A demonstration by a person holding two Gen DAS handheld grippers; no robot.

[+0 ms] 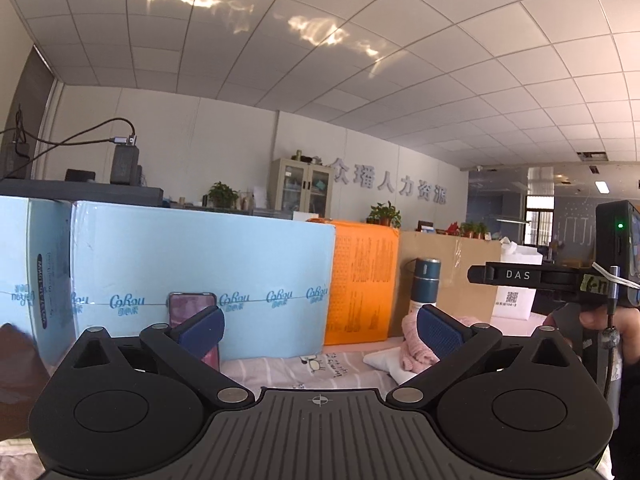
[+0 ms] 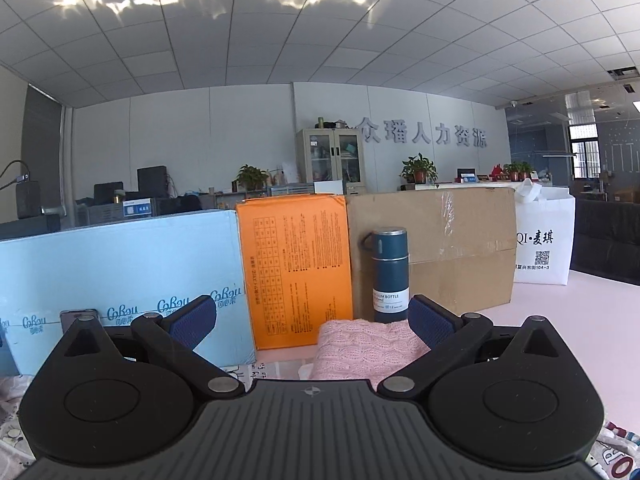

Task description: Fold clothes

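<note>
left gripper point(image 1: 320, 330) and right gripper point(image 2: 312, 320), both held about level with jaws spread wide and nothing between the blue pads. the folded pink knit sweater point(image 2: 368, 350) lies on the pink table point(image 2: 560, 320), just in front of the right gripper, with a blue vacuum bottle point(image 2: 389, 274) standing upright just behind it. behind these, left to right: light blue box point(image 2: 120, 272), orange box point(image 2: 296, 268), brown carton point(image 2: 452, 248), white bag point(image 2: 544, 240).

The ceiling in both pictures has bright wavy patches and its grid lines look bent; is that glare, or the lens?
Left wrist view: the ceiling carries rippled patches of reflected light, and its grid lines bow outward, as a fisheye lens does. Right wrist view: same patches and curving; the corners go dark, and the flask stays sharp.
</note>
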